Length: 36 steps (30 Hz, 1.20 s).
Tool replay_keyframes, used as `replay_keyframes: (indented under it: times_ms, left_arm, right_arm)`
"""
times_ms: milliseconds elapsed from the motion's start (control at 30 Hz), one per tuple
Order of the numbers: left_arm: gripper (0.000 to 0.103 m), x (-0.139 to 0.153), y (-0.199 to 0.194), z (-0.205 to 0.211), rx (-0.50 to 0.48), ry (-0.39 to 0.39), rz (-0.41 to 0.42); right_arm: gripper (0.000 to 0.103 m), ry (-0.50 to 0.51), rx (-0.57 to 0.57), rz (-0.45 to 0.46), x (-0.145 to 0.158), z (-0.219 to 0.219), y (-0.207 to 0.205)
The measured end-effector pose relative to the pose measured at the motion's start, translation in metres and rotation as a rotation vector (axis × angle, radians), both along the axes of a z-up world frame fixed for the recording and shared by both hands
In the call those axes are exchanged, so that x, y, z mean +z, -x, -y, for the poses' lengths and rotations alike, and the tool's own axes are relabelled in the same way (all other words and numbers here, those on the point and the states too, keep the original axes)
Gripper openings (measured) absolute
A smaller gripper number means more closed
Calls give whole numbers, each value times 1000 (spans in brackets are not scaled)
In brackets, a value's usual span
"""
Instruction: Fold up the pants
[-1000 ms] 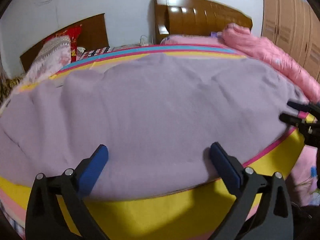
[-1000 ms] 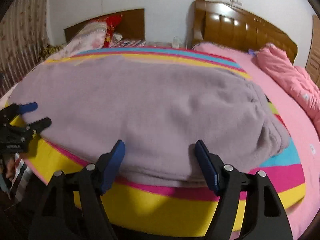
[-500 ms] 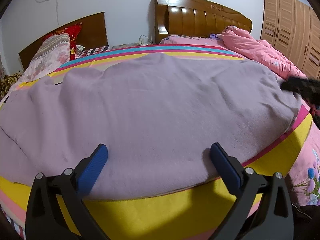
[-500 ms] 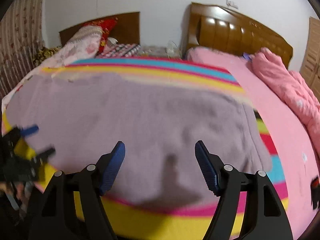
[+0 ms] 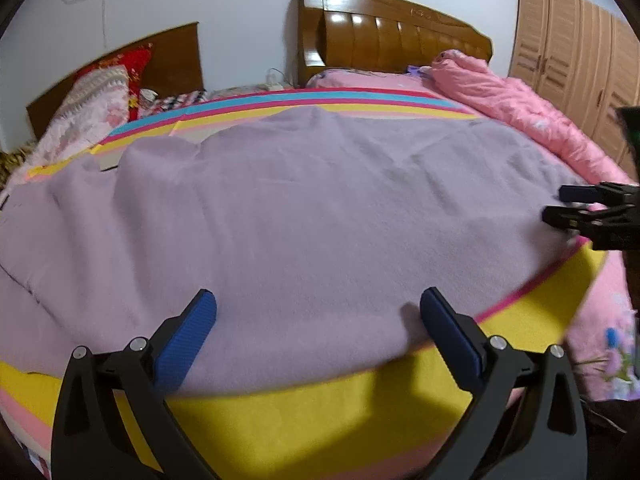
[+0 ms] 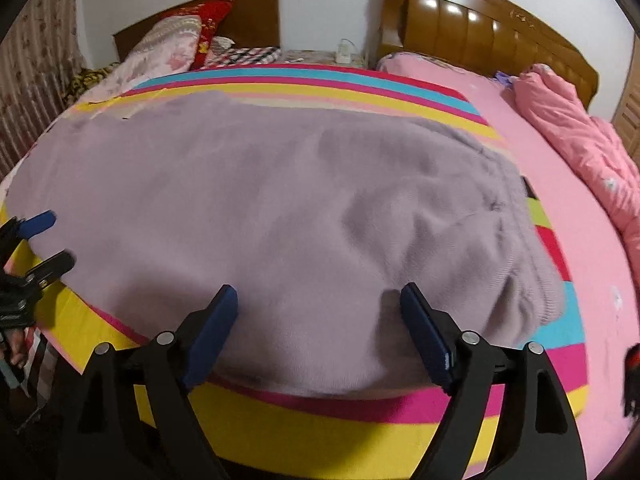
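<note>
Lilac fleece pants lie spread flat across a striped blanket on the bed; in the right wrist view the pants end in a ribbed waistband at the right. My left gripper is open and empty, just above the pants' near edge. My right gripper is open and empty over the near edge by the waistband. The right gripper shows at the right edge of the left wrist view; the left gripper shows at the left edge of the right wrist view.
The striped blanket hangs over the bed's near edge. A pink quilt lies bunched at the right. Pillows and wooden headboards stand at the far end. A wooden wardrobe is at the far right.
The right gripper lifted back from the pants, then came down again to the near edge by the waistband. The left gripper has stayed open in nearly the same place.
</note>
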<state>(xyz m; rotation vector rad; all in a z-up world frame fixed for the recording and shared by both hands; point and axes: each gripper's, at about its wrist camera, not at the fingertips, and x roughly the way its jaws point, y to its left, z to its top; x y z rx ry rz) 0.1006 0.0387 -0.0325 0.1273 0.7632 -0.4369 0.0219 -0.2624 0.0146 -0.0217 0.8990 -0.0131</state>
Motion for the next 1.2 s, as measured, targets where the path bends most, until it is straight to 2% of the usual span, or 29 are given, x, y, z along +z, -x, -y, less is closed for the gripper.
replay_keyframes:
  times_ms: [100,133,200,300,333,367,400,467,500,600,700,867,900,967,1000,1067,1100,1133,1200]
  left_arm:
    - [101,22,12,-48,58,99,71]
    - [101,28,13,-72,106,129,91]
    - [101,31,11,-122,223,178,109]
    - [101,24,7,-210,513,251,79]
    - [101,20,10,-244,607,306,63]
    - [101,17,14,-270,664,355,59]
    - [101,14,20,-301,746,397,61]
    - [101,10,28,-334,851,412,62]
    - [101,7,30,-349,893,415,57]
    - [101,2,32,-381,1005,394,33]
    - [101,2,27,-397,1063,350,17]
    - [101,-2,9,-414,1079,304,-10]
    - [101,-4,3,-413,1075,306,-11]
    - [101,-4,-7,-417,1064,306,-7]
    - [101,-3,-10,-419,1062,310,-2]
    - [101,-6,-18,-424,1051,336,1]
    - [101,-10,-26,-430,1043,370,-7]
    - [101,-13,-31,-435,1042,391,-14]
    - [101,-17,-40,-441,1038,425,-15]
  right_arm:
    - [80,-3,25,111,30,-17,-2]
    - [80,-24,75,157,43,-35,-9]
    - [80,-62,208,187,56,-70,-24]
    - [80,-146,519,217,80,-158,-61]
    - [80,-174,655,225,89,-198,-77]
    - [80,-191,742,223,93,-226,-89]
    - [80,-210,834,213,97,-257,-103]
    - [73,-250,1001,148,95,-329,-134]
    - [70,-280,1065,86,90,-371,-153]
    - [65,-364,1154,-71,69,-462,-188]
    - [65,-432,1190,-181,43,-538,-210]
    - [65,-532,1118,-342,4,-608,-254]
    - [65,-483,1079,-330,-2,-614,-262]
    - [52,-387,1031,-257,3,-609,-264]
    - [52,-354,1019,-223,7,-603,-266]
    - [52,-192,884,-112,10,-590,-279]
    - [52,-176,845,-79,12,-583,-284]
    - [52,-206,843,-78,11,-577,-294]
    - [52,-301,988,-170,4,-586,-303]
